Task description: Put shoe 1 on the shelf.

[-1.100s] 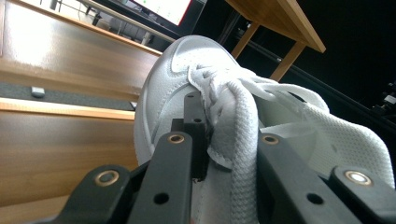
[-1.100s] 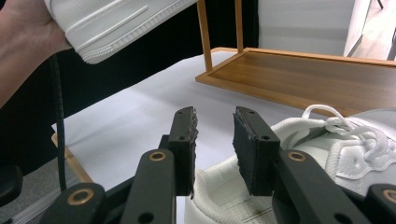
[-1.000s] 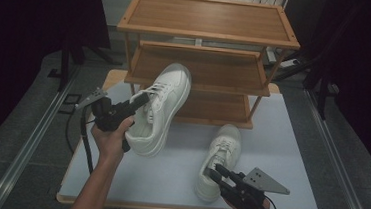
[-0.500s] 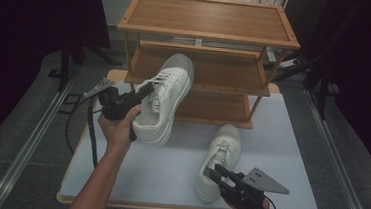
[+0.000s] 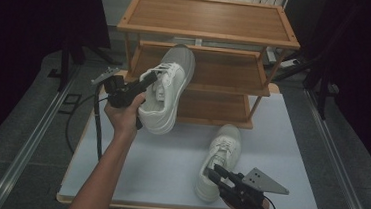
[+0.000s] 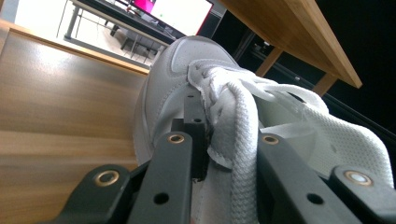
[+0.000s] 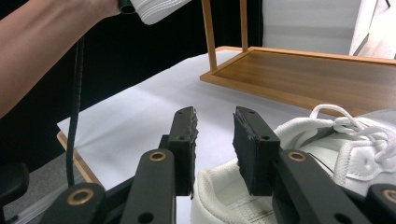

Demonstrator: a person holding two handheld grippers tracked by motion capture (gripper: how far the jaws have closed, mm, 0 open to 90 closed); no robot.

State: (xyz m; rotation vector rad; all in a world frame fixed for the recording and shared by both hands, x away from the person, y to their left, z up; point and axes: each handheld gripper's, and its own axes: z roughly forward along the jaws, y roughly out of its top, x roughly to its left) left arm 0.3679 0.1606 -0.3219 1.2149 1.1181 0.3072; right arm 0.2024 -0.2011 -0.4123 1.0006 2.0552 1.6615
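Held aloft at left: a white sneaker [image 5: 167, 90], clamped at its laced upper by the left gripper [image 5: 147, 81], jaws narrowed on tongue and laces [image 6: 238, 121], toe aimed at the middle tier of the wooden shoe rack [image 5: 209, 33]. Not yet shelved — sole clear of the board, heel hanging over the white table [image 5: 168, 168]. Judged roughly halfway for this shoe: lifted and lined up, placement left to do. Clean white leather, mesh at the collar, thick flat laces bunched between the pads, pale rubber sole.

Farther right, flat on the table just in front of the rack's bottom tier: the second sneaker [image 5: 220, 160], toe toward the shelves, untouched. Right gripper [image 5: 214, 174] poised just over its heel opening, jaws parted and gripping nothing — pads [image 7: 252, 149] on either side of empty air above the collar. Whole second shoe left to lift and shelve.
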